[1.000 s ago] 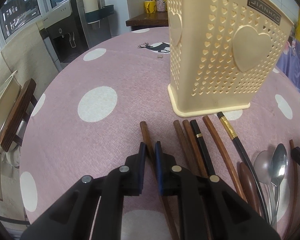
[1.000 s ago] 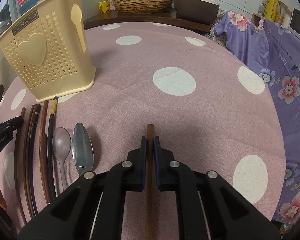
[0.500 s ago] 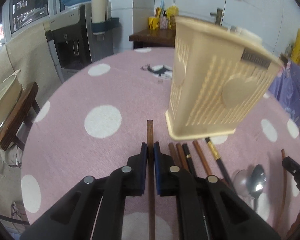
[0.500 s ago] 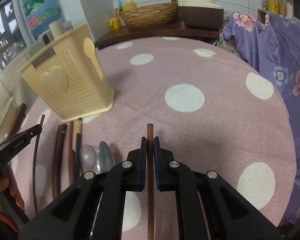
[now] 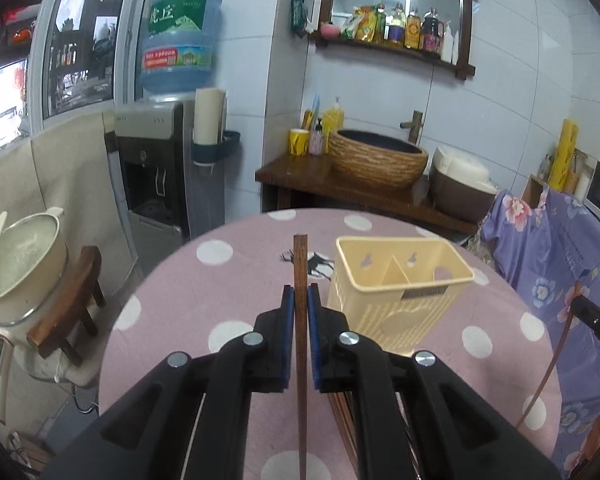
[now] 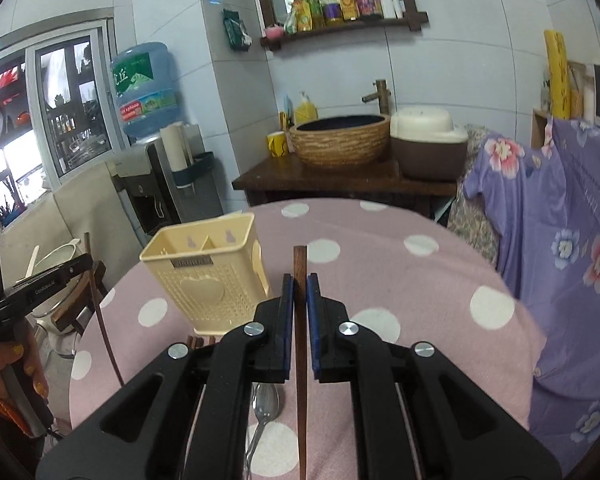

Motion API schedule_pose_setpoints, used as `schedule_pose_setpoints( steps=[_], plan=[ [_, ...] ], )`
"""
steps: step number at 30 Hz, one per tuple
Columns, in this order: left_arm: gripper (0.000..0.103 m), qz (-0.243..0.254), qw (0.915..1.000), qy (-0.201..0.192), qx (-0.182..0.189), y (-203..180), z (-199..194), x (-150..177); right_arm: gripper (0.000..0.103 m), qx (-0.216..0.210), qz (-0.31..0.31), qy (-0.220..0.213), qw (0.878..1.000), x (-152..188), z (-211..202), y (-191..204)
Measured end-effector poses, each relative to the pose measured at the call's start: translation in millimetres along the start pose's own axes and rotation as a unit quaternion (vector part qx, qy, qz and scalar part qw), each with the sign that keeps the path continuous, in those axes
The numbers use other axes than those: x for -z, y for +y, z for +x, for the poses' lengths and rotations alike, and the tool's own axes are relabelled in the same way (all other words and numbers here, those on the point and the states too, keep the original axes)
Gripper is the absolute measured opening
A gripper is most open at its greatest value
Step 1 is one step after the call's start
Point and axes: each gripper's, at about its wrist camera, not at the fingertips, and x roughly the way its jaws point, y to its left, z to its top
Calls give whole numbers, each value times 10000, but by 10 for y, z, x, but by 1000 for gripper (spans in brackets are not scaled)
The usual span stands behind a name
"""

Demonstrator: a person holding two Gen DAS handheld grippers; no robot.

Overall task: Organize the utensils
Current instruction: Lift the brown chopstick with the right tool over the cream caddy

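Left jaws: my left gripper (image 5: 299, 304) is pinched tight on a brown wooden chopstick (image 5: 300, 264); the stick runs straight out between the blue pads and its blunt end pokes out past them.
Right jaws: my right gripper (image 6: 299, 294) is likewise pressed onto a second wooden chopstick (image 6: 299, 268), held the same way, tip forward.
Holder: the cream utensil holder (image 5: 396, 300) stands upright on the pink dotted tablecloth (image 5: 188, 304), mouth open to the top, with a divider splitting it into compartments. In the left view it sits just right of my stick's tip; in the right view it sits to the left (image 6: 208, 276).
Left on the table: more chopsticks (image 5: 340, 404) lie below the holder's front, mostly hidden under my fingers, and a metal spoon (image 6: 265, 404) lies flat near them.
Step in hand: I judge this to be the carry, one chopstick in each gripper, both clear of the cloth and aimed towards the holder.
Next move: each stick must swing over the holder's mouth, tip or tail down, into one compartment, before I let go.
What it calls for: keeping the two sticks apart as they converge, and clearing the rim and the divider.
Risk: a thin stick can pivot in the pads if it knocks the rim.
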Motion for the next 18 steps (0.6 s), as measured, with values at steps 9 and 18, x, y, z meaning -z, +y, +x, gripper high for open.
schedule_pose_setpoints(
  steps=[9,18],
  plan=[
    [8,-145,9998,-119,-99,105,5,-126,7,95,-181,-89,9998,-148,2,76],
    [8,-159,9992,-330,-144,180,-82,-278,7,-68,-151,-132,9998,-313,-20,88]
  ],
)
